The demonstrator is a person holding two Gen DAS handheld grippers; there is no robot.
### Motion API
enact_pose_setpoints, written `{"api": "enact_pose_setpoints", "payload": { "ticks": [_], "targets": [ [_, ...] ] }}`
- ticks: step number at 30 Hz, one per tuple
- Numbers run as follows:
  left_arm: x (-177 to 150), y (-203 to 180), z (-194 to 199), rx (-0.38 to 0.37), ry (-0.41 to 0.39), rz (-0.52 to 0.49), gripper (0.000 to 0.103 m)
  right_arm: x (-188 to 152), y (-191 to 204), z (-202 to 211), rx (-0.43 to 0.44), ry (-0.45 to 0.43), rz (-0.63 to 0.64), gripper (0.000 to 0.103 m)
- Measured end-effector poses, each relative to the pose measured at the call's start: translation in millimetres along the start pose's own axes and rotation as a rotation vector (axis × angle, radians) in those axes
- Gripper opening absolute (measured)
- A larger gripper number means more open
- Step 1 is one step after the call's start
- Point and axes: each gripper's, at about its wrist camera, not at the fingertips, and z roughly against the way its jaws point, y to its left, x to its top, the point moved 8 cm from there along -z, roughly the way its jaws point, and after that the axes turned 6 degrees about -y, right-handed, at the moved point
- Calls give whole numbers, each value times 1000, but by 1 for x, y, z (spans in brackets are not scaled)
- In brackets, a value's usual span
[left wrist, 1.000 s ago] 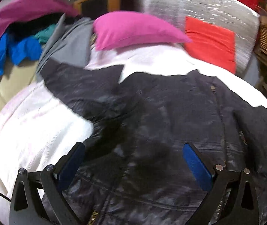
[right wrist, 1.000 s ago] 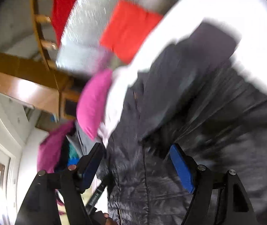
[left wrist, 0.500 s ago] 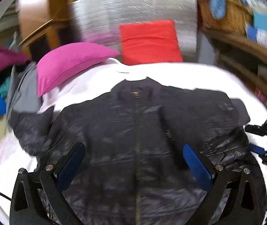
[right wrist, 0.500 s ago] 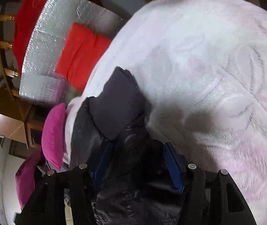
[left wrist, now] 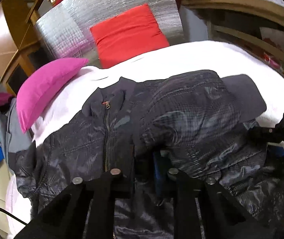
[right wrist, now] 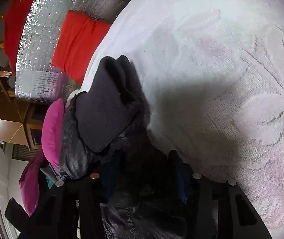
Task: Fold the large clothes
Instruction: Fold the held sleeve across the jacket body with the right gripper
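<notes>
our left hand-held gripper (left wrist: 144,171) pinches dark jacket (left wrist: 181,123) fabric beside the zipper (left wrist: 106,131); our right hand-held gripper (right wrist: 144,171) pinches a bunch of it under the ribbed cuff (right wrist: 106,109). the jacket lies front up on the white bed (right wrist: 211,49). one sleeve looks folded across the chest; the other side and the final folds are left, we judge. beyond the collar sit a pink pillow (left wrist: 46,91) and red cushion (left wrist: 128,33), clear of the jacket.

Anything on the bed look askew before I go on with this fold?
The jacket lies crooked: its right sleeve is bunched across the chest, cuff sticking up. Both hand-held grippers, left and right, are shut on the fabric.
</notes>
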Motion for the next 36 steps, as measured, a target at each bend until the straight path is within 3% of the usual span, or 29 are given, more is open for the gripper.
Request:
{"api": "enact_pose_setpoints", "payload": {
  "ticks": [3, 7, 10, 12, 16, 18, 21, 24, 30, 34, 35, 36],
  "targets": [
    [-4, 15, 4, -50, 9, 88, 13, 0, -3, 3, -6, 1, 1, 50],
    [-33, 52, -8, -178, 104, 321, 13, 1, -3, 1, -17, -4, -2, 50],
    [-70, 74, -23, -334, 216, 537, 20, 0, -3, 2, -24, -6, -1, 51],
    [-83, 79, -21, -361, 232, 573, 38, -2, 0, 2, -30, -7, -1, 51],
    [-82, 78, 13, -315, 173, 474, 56, -3, -2, 5, -41, -14, -6, 51],
    [-70, 74, 32, -272, 125, 392, 71, -1, -3, 3, -38, -17, -17, 51],
    [-39, 70, 57, -193, 0, 289, 77, 2, -5, 3, -23, -13, -40, 51],
    [-17, 57, 64, -156, -55, 213, 84, 3, -8, 2, -11, -7, -56, 51],
    [-2, 2, 29, -171, 8, 44, 84, 6, -14, 3, 11, 17, -80, 51],
    [-11, -14, -3, -168, 81, 14, 84, 8, -16, 2, 29, 36, -97, 51],
    [-15, -17, -7, -172, 85, 7, 76, 9, -17, 2, 33, 40, -98, 51],
    [-17, -18, -10, -179, 89, 4, 58, 9, -17, 2, 34, 41, -99, 51]
  ]
}}
